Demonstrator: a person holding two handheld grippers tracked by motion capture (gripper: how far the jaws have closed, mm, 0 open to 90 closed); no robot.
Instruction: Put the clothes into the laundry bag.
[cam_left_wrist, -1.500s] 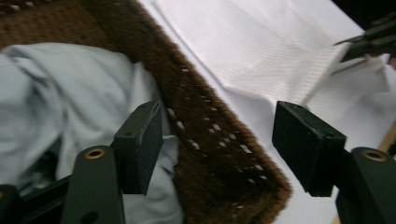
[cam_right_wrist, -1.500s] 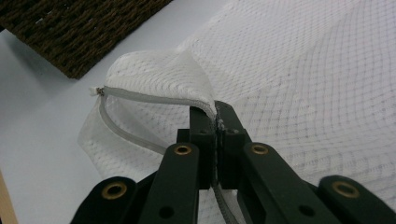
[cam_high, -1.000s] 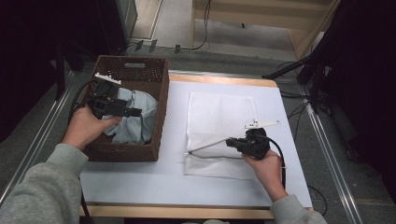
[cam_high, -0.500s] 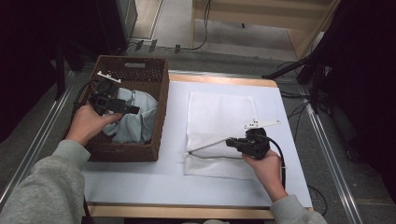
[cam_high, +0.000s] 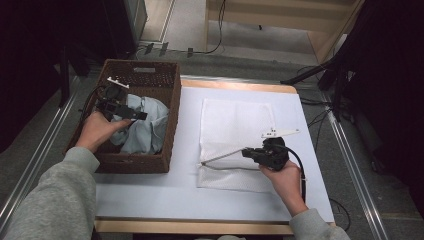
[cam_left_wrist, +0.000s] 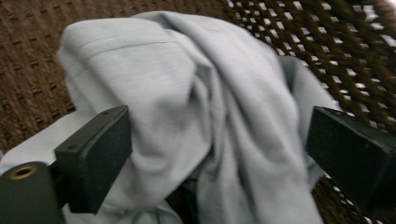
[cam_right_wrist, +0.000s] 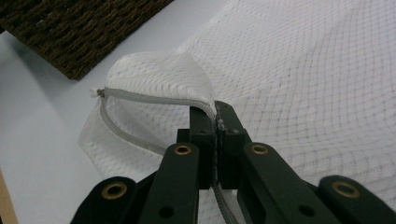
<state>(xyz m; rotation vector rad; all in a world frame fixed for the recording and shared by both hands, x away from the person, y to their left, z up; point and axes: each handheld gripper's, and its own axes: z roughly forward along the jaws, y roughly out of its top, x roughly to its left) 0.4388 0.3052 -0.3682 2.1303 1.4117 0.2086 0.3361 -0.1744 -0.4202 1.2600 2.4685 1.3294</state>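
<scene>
A: Wicker basket, left of frame in high view, holds the pale blue garment. Left hand-held gripper?

B: Over the garment inside basket. Jaws wide, just been opening; cloth bunched betw. them, pads not pressing it.

A: White mesh bag?

B: Flat on the surface, centre-right. Right hand-held gripper clamped tight on its zip edge at lower part of bag, lifting the mouth open a bit.
</scene>
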